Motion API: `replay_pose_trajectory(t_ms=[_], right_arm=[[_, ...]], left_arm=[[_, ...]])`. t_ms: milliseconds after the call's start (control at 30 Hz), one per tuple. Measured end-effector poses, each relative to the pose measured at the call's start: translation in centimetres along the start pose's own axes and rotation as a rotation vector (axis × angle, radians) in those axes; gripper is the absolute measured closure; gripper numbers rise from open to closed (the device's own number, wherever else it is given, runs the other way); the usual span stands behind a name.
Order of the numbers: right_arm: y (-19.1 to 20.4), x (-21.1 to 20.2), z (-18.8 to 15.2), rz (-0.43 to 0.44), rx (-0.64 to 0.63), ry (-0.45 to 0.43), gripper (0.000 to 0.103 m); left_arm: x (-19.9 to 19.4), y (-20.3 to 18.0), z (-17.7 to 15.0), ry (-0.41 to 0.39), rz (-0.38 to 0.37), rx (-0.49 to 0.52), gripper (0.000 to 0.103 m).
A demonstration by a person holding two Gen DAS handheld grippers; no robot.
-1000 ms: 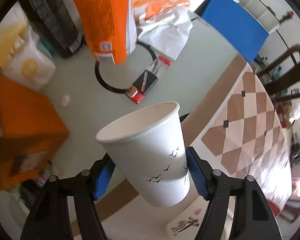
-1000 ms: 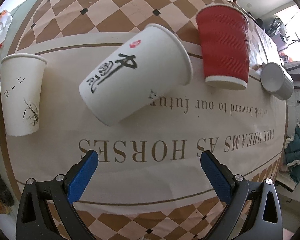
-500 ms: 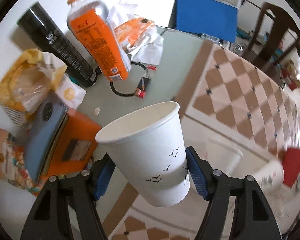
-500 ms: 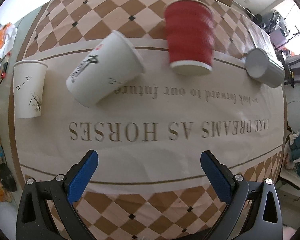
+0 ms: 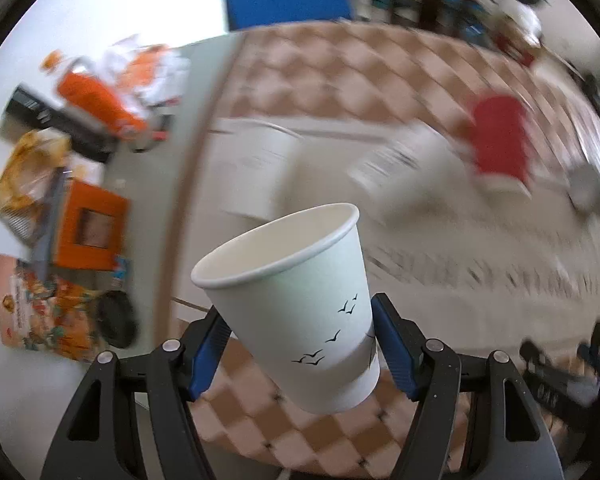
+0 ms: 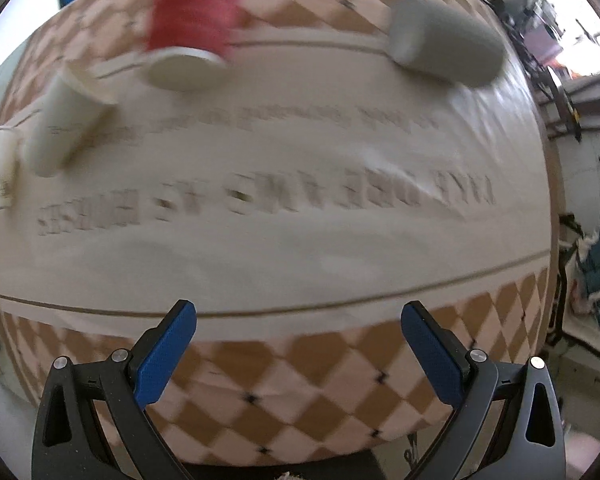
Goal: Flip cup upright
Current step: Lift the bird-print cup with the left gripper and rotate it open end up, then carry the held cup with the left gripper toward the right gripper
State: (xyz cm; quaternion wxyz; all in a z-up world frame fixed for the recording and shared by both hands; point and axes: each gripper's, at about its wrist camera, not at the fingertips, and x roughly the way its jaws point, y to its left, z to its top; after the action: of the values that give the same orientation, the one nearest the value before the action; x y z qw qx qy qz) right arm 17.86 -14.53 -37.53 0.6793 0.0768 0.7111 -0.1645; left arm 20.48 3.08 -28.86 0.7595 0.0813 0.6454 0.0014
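My left gripper (image 5: pixel 302 340) pinches the cup (image 5: pixel 296 300), mouth up, ready to set down; my right gripper (image 6: pixel 298 344) hangs wide apart.

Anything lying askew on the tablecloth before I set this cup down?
Yes. The grey cup lies on its side at the far right, and a white cup is tipped over at the left. The red cup looks mouth-down, though blurred. The left gripper holds the bird-print cup tilted, mouth up.

Bare tablecloth (image 6: pixel 300 248) lies ahead; red cup (image 6: pixel 192 20) and grey cup (image 6: pixel 444 40) stand beyond.
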Motion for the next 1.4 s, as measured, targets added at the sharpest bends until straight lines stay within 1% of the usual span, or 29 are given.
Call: replay_pose_trajectory(t_ms=[167,300,467,600,733,867,900,933,967,1000,1200,1400], right_arm=[[-6.9,2.6,-1.7,-0.036,0.099,0.037,0.000],[-12.1,4.4,-2.6,-0.054,0.186,0.069,0.000],[-16.2,5.4,-3.1,-0.070,0.245,0.085,0.000],[-18.0,6.0,-3.1,-0.072,0.268,0.092,0.000],[-19.4,6.4,-2.9,-0.068,0.272,0.090,0.000],[-20.4,7.1,-2.6,-0.065,0.260,0.085,0.000],[-20.5,7.1,-2.4,-0.064,0.257,0.084,0.000],[-20.6,7.2,-2.3,-0.063,0.255,0.083,0.000],[-20.6,7.3,-2.1,-0.061,0.253,0.083,0.000],[-20.5,7.4,-1.7,-0.061,0.252,0.084,0.000],[-20.6,7.9,-1.2,-0.057,0.237,0.087,0.000],[-21.0,7.8,-0.9,-0.053,0.234,0.082,0.000]], left_arm=[[1.6,-7.9,-3.0,0.079,-0.076,0.127,0.036],[3.3,-13.4,-4.7,0.128,-0.105,0.220,0.036],[4.8,-17.2,-5.4,0.161,-0.116,0.278,0.036],[5.6,-19.4,-5.1,0.170,-0.108,0.302,0.036],[5.6,-21.7,-4.7,0.161,-0.076,0.331,0.033],[6.5,-22.4,-3.8,0.184,-0.080,0.306,0.033],[6.8,-22.5,-3.6,0.186,-0.070,0.306,0.031],[6.9,-22.5,-3.4,0.186,-0.060,0.308,0.027],[7.1,-22.6,-3.2,0.184,-0.054,0.306,0.017],[7.2,-22.6,-3.0,0.180,-0.054,0.302,0.012],[6.9,-22.9,-2.3,0.163,-0.053,0.281,0.010],[5.3,-20.1,-1.5,0.152,-0.095,0.222,0.010]])
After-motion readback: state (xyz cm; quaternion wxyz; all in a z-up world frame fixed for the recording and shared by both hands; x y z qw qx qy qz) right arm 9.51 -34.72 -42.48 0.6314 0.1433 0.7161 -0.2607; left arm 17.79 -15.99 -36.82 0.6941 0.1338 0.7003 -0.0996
